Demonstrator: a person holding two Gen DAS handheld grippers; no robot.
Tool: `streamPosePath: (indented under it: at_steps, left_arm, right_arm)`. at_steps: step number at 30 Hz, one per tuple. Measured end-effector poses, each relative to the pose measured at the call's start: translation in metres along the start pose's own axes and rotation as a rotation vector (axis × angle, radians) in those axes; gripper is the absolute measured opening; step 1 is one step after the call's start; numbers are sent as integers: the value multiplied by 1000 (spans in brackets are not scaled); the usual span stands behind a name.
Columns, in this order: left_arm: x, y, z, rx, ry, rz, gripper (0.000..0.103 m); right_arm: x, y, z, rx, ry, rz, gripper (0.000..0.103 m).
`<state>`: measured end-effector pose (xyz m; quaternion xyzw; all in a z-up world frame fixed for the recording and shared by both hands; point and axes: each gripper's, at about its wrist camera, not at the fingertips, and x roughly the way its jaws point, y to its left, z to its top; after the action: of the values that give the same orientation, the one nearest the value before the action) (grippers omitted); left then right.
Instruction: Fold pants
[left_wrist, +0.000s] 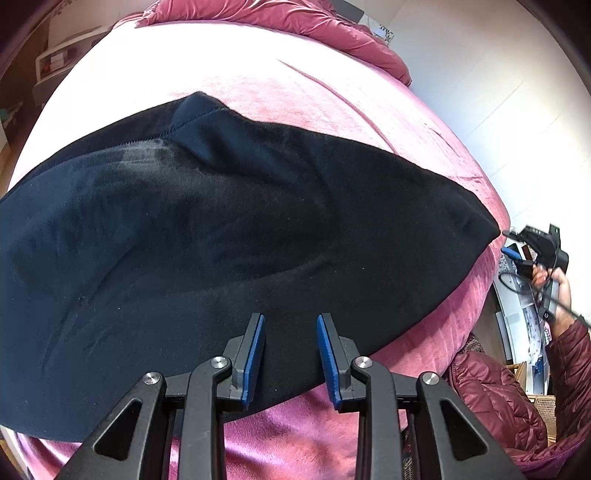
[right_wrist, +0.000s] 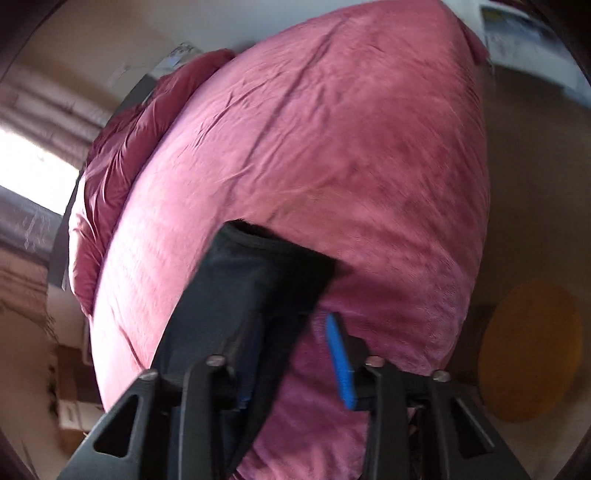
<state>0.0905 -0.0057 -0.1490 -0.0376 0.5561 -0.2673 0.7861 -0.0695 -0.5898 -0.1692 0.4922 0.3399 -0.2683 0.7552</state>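
Left claw (left_wrist: 290, 356): released, over pants (left_wrist: 221, 240)
Right claw (right_wrist: 295, 362): released, pants (right_wrist: 255, 295) drape left finger
Surroundings: pink bed (left_wrist: 332, 110), duvet (left_wrist: 295, 18) at 12 o'clock

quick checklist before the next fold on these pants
1. Left gripper open over the dark pants: ok, fingers apart, gripping nothing.
2. Right gripper free of cloth: not ok, pants fabric lies between its open fingers, over the left one.
3. Pants lying flat on the pink bed cover: not ok, a raised fold shows near the far seam.
4. Pants fully on the bed: ok in the left wrist view.
5. Waistband position: cannot tell.
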Motion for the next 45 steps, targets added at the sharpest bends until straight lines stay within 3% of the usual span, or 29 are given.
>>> streamPosePath:
  at_steps: [3, 9, 16, 19, 21, 25, 26, 27, 30, 35, 38, 41, 45]
  left_arm:
    - [4, -4, 1, 10, 9, 17, 30]
    - [14, -14, 5, 4, 26, 34, 30]
    - [26, -20, 7, -5, 41, 43, 30]
    - [30, -22, 9, 4, 46, 43, 30]
    - [33, -23, 10, 4, 47, 41, 30]
    - [36, -21, 8, -1, 44, 36, 30]
    - [37, -21, 8, -3, 43, 36, 30]
    - [37, -21, 8, -4, 43, 36, 30]
    - [39, -22, 8, 4, 43, 40, 30]
    - [37, -22, 4, 0, 42, 45, 30]
    - [38, -24, 5, -7, 45, 45, 30]
    - [38, -25, 5, -10, 42, 49, 30]
    - [36, -29, 3, 1, 35, 62, 30]
  right_arm:
    - [7, -12, 4, 56, -20, 58, 19]
    - [20, -13, 34, 59, -83, 66, 21]
    - [43, 4, 47, -45, 13, 96, 21]
    - [41, 5, 44, -42, 30, 151, 48]
    - [36, 6, 41, -82, 34, 151, 52]
    - [41, 19, 34, -196, 75, 100, 49]
    - [43, 23, 33, -230, 82, 77, 41]
    - [45, 31, 31, -285, 85, 3, 24]
    - [41, 51, 28, -405, 98, -103, 18]
    - [10, 83, 36, -495, 43, -179, 18]
    - [40, 80, 32, -542, 132, -353, 18]
    - [62, 59, 33, -457, 137, -325, 26]
    - [58, 39, 35, -368, 104, -264, 33]
